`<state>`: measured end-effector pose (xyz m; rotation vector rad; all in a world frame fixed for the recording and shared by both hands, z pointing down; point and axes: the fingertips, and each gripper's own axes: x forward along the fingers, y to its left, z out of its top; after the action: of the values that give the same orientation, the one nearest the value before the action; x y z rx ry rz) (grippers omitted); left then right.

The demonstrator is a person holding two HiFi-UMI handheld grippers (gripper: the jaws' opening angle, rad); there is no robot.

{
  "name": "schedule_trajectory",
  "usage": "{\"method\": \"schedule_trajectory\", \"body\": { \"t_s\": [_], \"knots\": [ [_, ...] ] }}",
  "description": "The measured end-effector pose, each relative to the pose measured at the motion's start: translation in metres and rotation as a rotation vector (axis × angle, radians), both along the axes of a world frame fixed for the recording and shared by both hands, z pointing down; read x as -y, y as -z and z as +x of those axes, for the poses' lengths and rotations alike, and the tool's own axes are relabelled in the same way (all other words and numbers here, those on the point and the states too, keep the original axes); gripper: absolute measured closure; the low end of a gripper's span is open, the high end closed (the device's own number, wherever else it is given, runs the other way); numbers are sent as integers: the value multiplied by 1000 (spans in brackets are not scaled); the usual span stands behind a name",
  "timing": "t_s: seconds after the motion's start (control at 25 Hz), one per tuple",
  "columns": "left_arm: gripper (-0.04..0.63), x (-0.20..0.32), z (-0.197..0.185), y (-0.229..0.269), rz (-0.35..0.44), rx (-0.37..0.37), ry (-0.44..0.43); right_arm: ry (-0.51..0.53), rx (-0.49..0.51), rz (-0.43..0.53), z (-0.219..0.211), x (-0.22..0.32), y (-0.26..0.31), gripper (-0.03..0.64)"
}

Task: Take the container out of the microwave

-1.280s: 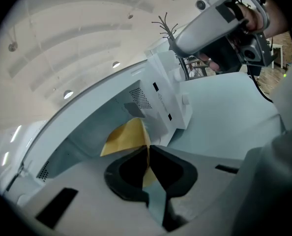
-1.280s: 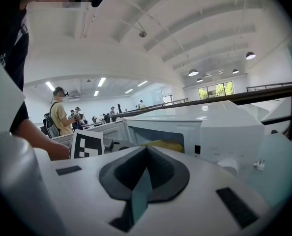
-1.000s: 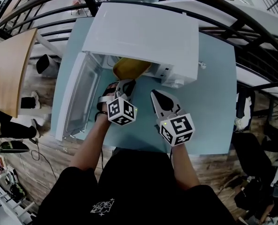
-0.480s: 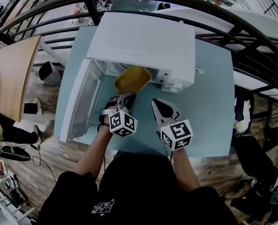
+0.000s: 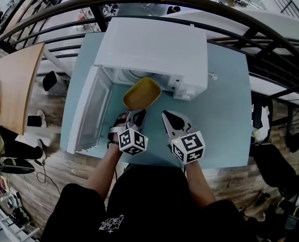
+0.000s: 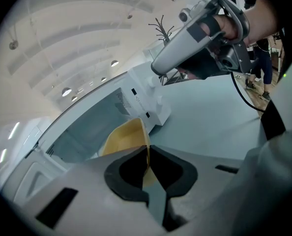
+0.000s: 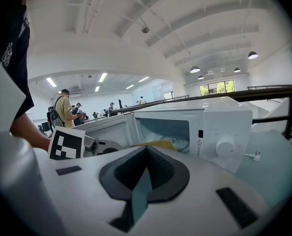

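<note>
Item, my left gripper (image 5: 134, 114): jaws pinched on the near rim of the yellow container (image 5: 142, 93).
Item, container: just outside the mouth of the white microwave (image 5: 154, 47), over the pale blue table (image 5: 225, 110).
Item, microwave door (image 5: 91, 110): swung open, left.
Item, my right gripper (image 5: 168, 116): jaws closed together, nothing between, near-right of container.

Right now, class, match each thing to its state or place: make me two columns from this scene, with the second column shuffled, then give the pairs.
Things:
1. yellow container
2. microwave door
3. right gripper
4. left gripper

States:
A. swung open to the side
B. shut, holding nothing
C. shut on a thin yellow rim
D. held at the oven's mouth, above the table

Pairs: 1-D, 2-A, 3-B, 4-C
</note>
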<state>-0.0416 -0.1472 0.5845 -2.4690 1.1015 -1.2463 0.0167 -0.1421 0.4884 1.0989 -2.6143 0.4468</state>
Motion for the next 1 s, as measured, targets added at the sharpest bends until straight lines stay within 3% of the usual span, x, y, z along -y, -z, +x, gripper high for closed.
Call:
{"method": "schedule_trajectory", "body": {
  "t_s": [1.0],
  "knots": [
    [569, -32, -11, -46, -70, 4, 20, -1, -38, -61, -7, -22, -30, 611]
  ]
}}
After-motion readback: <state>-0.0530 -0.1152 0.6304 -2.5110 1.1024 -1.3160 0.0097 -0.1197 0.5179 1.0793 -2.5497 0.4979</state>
